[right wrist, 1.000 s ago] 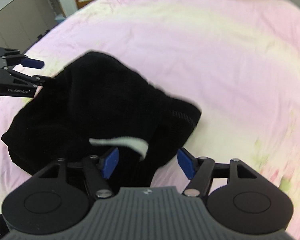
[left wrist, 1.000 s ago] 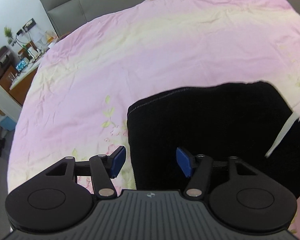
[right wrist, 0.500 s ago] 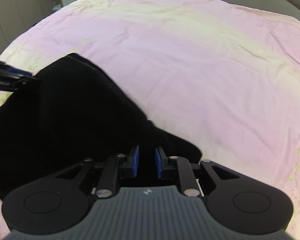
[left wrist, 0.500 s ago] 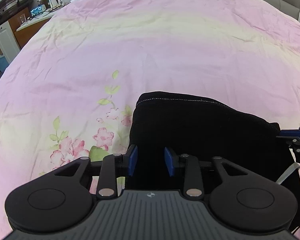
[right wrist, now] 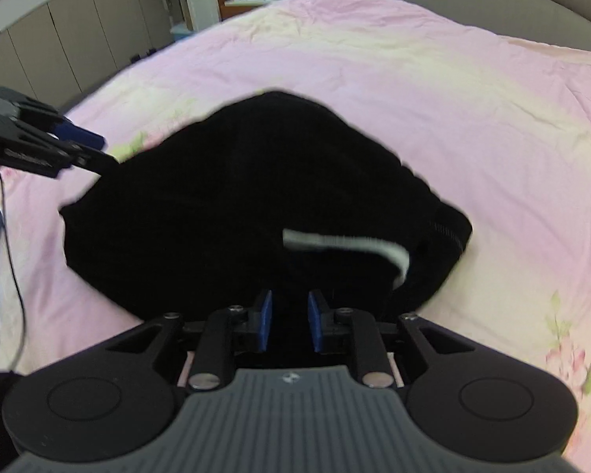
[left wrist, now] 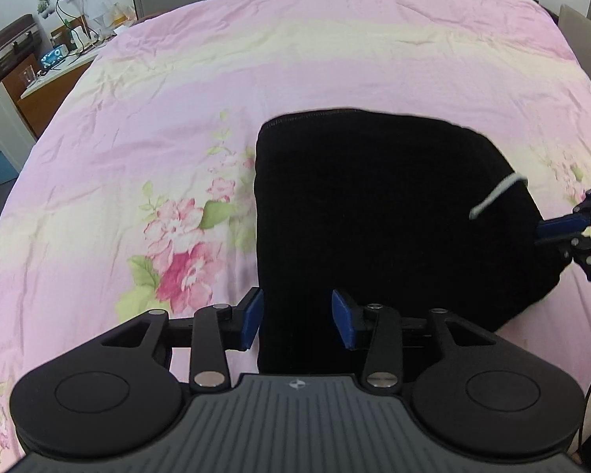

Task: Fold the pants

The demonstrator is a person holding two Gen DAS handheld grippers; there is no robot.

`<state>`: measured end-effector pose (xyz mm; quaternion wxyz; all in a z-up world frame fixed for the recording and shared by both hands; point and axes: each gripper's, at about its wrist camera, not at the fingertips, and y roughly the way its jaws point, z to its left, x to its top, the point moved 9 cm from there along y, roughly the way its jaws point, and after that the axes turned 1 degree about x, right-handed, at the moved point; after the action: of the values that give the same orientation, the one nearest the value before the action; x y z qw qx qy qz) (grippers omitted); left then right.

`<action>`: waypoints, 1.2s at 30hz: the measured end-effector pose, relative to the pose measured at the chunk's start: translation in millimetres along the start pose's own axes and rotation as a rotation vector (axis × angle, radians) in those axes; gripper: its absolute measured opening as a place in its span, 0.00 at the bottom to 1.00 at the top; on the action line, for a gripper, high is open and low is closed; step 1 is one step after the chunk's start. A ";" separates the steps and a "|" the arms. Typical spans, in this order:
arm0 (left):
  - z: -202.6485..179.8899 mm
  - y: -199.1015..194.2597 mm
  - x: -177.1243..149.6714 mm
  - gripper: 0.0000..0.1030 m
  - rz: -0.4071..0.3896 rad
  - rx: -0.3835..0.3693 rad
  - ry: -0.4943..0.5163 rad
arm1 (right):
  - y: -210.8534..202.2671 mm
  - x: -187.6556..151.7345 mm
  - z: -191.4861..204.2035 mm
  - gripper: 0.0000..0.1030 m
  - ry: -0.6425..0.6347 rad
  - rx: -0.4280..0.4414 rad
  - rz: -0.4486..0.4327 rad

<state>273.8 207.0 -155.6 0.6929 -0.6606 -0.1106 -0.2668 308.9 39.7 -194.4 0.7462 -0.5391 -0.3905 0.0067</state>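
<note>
On the bed (left wrist: 335, 39), across its pink crumpled floral cover, I see the black pants (left wrist: 374, 205) folded into a soft, thick, roughly square bundle with rounded corners. From my left wrist camera they fill the centre, stitched hem edge at twelve o'clock, a white drawstring (left wrist: 496, 193) lying loose at three o'clock. My left gripper (left wrist: 297, 321) has its jaws spread, the near left edge of the cloth between them. My right gripper (right wrist: 289, 321) has its jaws part way apart, black fabric between the blue pads (right wrist: 264, 321); whether they grip it I cannot tell. Smooth open cover runs from nine to one o'clock around the bundle.
</note>
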 end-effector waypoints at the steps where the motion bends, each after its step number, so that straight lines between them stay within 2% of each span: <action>1: -0.8 4.5 -8.2 0.41 0.021 0.006 0.010 | 4.4 -9.3 -1.9 0.15 0.005 -0.017 0.006; 3: -1.3 13.9 -24.3 0.31 0.054 -0.006 -0.012 | 11.1 -20.8 -4.0 0.15 0.043 -0.010 0.014; 6: -4.6 29.3 -43.0 0.26 0.084 0.024 -0.003 | 20.9 -30.8 -6.5 0.15 0.063 -0.016 0.008; 8: -8.5 43.7 -55.0 0.26 0.124 0.036 0.001 | 20.8 -34.7 -3.3 0.14 0.049 -0.031 -0.005; 10: -10.5 54.5 -62.1 0.26 0.123 0.050 0.009 | 21.2 -37.6 -1.5 0.14 0.035 -0.040 -0.014; 13: -4.4 67.2 -64.7 0.26 0.129 0.022 -0.050 | 29.1 -33.0 -7.4 0.14 0.046 -0.041 -0.022; 18: -7.6 59.1 -59.9 0.26 0.142 0.063 -0.015 | 26.6 -33.8 -5.4 0.14 0.048 -0.058 -0.019; 21: -8.9 37.9 -53.8 0.29 0.123 0.109 0.022 | 19.7 -29.3 -1.4 0.15 0.042 -0.058 0.002; 24: -5.5 2.1 -47.4 0.29 0.088 0.141 0.041 | 0.4 -21.3 1.6 0.29 0.045 -0.040 0.016; 29: 3.4 -80.8 -32.9 0.33 -0.011 0.166 0.026 | -53.1 -6.9 9.4 0.49 0.046 -0.024 -0.039; 30: 3.1 -99.1 -28.8 0.33 -0.040 0.168 0.020 | -66.2 -4.8 11.8 0.50 0.051 -0.018 -0.055; 32: -0.7 -133.5 -20.0 0.36 -0.110 0.160 0.006 | -93.8 -2.8 17.5 0.60 0.062 -0.005 -0.095; 36: -23.1 -192.8 -5.2 0.42 -0.281 0.154 -0.048 | -149.0 -5.7 31.7 0.67 0.064 -0.003 -0.197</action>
<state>165.5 188.6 4.5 0.6945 -0.5899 -0.2388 -0.3358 225.0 0.1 -73.4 0.7546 -0.4990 -0.4177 -0.0846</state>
